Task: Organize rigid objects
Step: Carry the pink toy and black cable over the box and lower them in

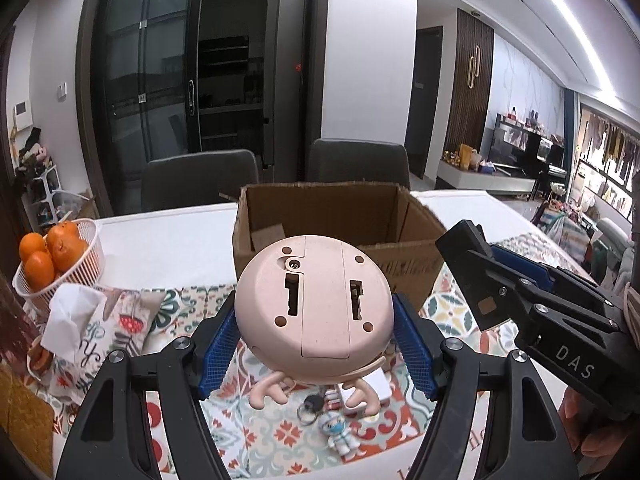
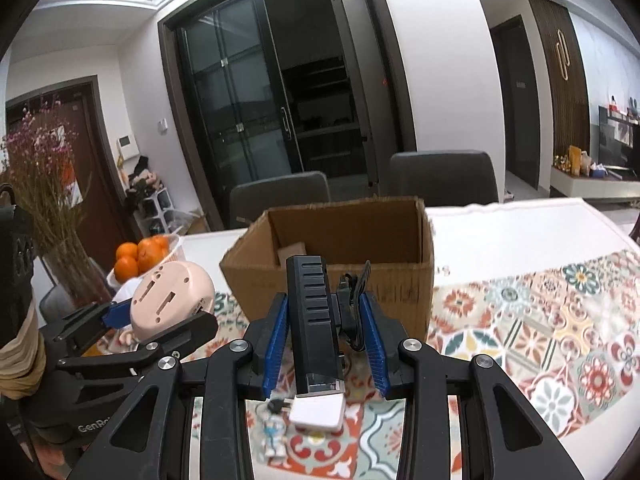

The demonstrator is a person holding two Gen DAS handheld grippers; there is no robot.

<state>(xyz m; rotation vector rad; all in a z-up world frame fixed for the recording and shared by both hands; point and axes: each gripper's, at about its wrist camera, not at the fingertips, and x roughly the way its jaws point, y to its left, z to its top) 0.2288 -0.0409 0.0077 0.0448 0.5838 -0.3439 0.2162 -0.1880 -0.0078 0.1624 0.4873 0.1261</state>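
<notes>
Left claw was clamped on a round pink toy, blue pads pressed against both its sides. The toy's flat underside faced the camera, showing two slots and a screw; its pale antlers hung down toward the desk. It was held clear of the patterned cloth, just near of the cardboard box.

Right claw gripped a black ribbed device, upright between the blue pads, with a black cord bunched on its right side. In the left wrist view the same device appeared at the right, beside the toy and level with the box's near right corner.

The box stood open-topped on the desk, far of both claws, with a small piece of card lying inside at its left.

On the cloth below the claws lay a small white block, a key on a ring and a little figure in white with a blue mask. These lay close together; the key touched the block in the right wrist view.

Far left on the desk: a white basket holding oranges, and near of it a fabric-covered tissue box with a tissue standing out of it. Two grey chairs stood behind the desk. Dried flowers were at the far left in the right wrist view.
</notes>
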